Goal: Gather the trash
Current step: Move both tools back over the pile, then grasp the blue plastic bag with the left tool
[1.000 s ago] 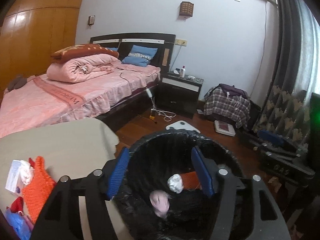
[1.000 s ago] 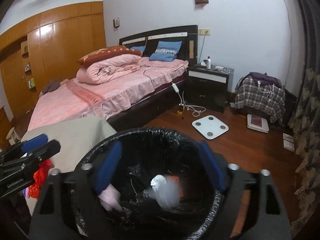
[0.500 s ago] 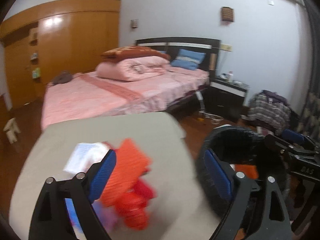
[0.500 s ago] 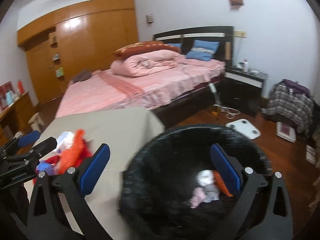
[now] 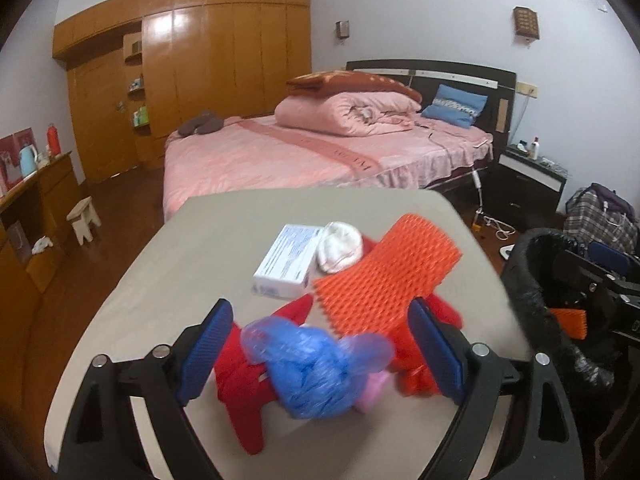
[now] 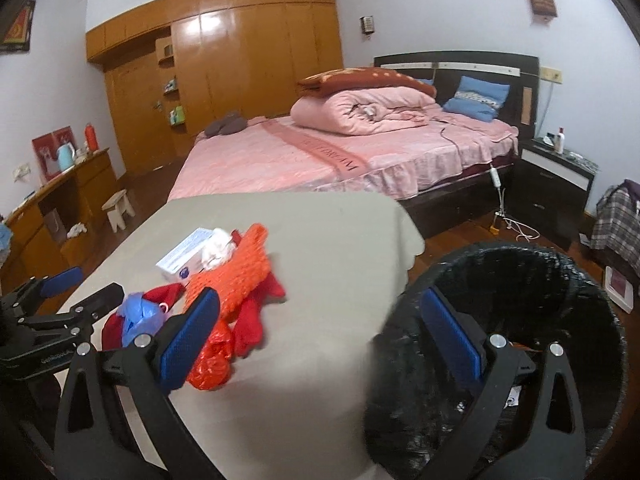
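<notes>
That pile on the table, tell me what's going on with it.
A person is clearing trash with two handheld tongs. The left tongs are open over the blue plastic bag at the near end of the pile, gripping nothing yet. The right tongs are open and empty, between the table and the black-lined bin. The orange foam net, white box and red scraps remain on the table.

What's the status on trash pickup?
Left gripper open over blue bag. Right gripper open, empty, beside bin. Trash pile on table; nothing blocking.
</notes>
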Demonstrator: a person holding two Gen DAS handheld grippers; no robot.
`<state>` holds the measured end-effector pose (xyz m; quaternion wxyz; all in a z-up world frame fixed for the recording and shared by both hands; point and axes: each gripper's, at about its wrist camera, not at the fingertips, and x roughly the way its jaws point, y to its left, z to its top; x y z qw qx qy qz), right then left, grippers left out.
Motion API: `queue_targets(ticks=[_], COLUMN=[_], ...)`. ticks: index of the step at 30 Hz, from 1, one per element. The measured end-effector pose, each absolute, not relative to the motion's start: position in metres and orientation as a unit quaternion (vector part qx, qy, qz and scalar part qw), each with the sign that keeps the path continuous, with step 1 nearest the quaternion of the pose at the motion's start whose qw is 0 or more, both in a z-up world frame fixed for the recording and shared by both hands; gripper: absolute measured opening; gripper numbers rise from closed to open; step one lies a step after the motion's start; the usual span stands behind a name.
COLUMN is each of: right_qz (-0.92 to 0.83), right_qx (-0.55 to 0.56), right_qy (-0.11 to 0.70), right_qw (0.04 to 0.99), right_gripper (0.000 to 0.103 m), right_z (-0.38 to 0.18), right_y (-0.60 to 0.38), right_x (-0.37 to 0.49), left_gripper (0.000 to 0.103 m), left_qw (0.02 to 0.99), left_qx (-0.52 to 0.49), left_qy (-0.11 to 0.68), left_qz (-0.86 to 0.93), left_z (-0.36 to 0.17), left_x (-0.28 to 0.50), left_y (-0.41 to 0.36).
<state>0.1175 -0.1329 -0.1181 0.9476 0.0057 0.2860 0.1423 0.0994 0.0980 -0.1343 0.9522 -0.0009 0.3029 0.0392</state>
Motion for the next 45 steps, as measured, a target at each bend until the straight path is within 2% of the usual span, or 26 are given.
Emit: queue_targets(ticks=[11,15,18,20,22,28,30,31,32,40,42,43,45], right_qz=[0.149,0.151,0.152,0.152,0.153,0.156,0.157,0.158,0.158,0.161,0.162,0.162,0.161], right_qx=[-0.01,-0.016,-0.02,-0.021,-0.021,-0.025,-0.027,-0.027,-0.026,-0.021,-0.025,-0.025,-0.023], right_qy=[0.303,0.306,0.308,0.309,0.311,0.309,0.306,0.305,0.304,0.3,0.299,0.299,0.302], right_qw=[0.941,0.94,0.939,0.939,0.938,0.938,0.939,0.939,0.939,0.94,0.94,0.94,0.939], right_gripper=[0.098,0.098,0.098,0.098,0.098,0.098,0.098,0.098,0.098,0.098,0.098,0.098,0.098], right_z=[-0.135,-0.14,-0.142,-0.144,-0.145,-0.145,-0.143,-0.142,-0.141,-0.138,-0.138,-0.138,-0.139], right_y=[-0.12,-0.118,-0.116,-0.115,-0.114,-0.11,-0.109,-0.109,-0.109,-0.104,-0.103,-0.102,-0.103], right_x=[0.123,0.126,0.127,0.127,0.128,0.13,0.13,0.13,0.131,0.136,0.135,0.135,0.136], left_gripper=[0.087,0.084,0.077,0.062,0.054,0.042,0.035,0.024,0.021,0.023,0.038,0.049,0.052], left_qw=[0.942,0.936,0.93,0.927,0.925,0.932,0.935,0.938,0.939,0.937,0.933,0.931,0.928], left_qx=[-0.025,-0.033,-0.035,-0.038,-0.039,-0.058,-0.058,-0.057,-0.056,-0.067,-0.072,-0.075,-0.075], left_qy=[0.33,0.347,0.362,0.372,0.374,0.356,0.346,0.341,0.337,0.343,0.351,0.356,0.364], left_qz=[0.055,0.054,0.051,0.045,0.044,0.044,0.042,0.036,0.032,0.027,0.026,0.026,0.027], left_z=[-0.17,-0.186,-0.197,-0.202,-0.204,-0.195,-0.187,-0.182,-0.178,-0.171,-0.175,-0.178,-0.183], left_x=[0.116,0.126,0.13,0.132,0.132,0.122,0.117,0.114,0.112,0.107,0.108,0.108,0.109], left_y=[0.11,0.111,0.11,0.11,0.11,0.116,0.116,0.116,0.116,0.123,0.123,0.121,0.118])
